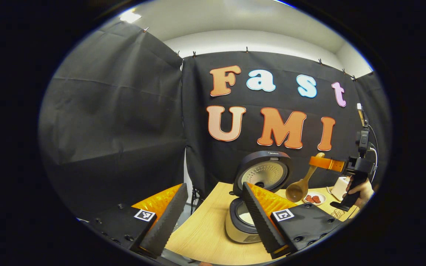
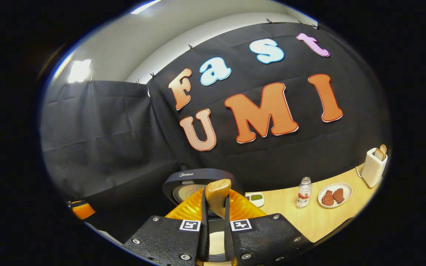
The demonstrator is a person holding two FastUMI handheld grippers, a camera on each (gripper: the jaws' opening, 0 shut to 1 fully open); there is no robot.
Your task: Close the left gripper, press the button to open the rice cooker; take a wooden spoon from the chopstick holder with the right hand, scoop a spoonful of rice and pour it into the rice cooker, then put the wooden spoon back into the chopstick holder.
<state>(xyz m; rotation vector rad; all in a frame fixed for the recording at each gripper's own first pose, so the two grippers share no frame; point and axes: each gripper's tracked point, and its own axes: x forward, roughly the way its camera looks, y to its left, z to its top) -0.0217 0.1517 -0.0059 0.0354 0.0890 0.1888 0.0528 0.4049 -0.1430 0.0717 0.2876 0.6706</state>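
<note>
The rice cooker [image 1: 240, 221] stands open on the wooden table [image 1: 202, 232], its lid [image 1: 263, 171] raised and white inside the pot. My left gripper [image 1: 213, 221] is open in front of it, one finger across the cooker's right side. To the right, a hand [image 1: 362, 190] holds my right gripper [image 1: 314, 161], shut on the handle of the wooden spoon [image 1: 300, 186]; the spoon's bowl hangs down beside the lid. In the right gripper view the spoon handle [image 2: 217, 195] stands up between the shut fingers of my right gripper [image 2: 216, 225], over the cooker lid [image 2: 189, 183].
A plate of red pieces [image 2: 334, 195], a small bottle [image 2: 303, 195], a white toaster [image 2: 374, 166] and a little dish of green [image 2: 256, 198] stand along the table's far side. The plate [image 1: 314, 198] and toaster [image 1: 340, 186] lie behind the spoon.
</note>
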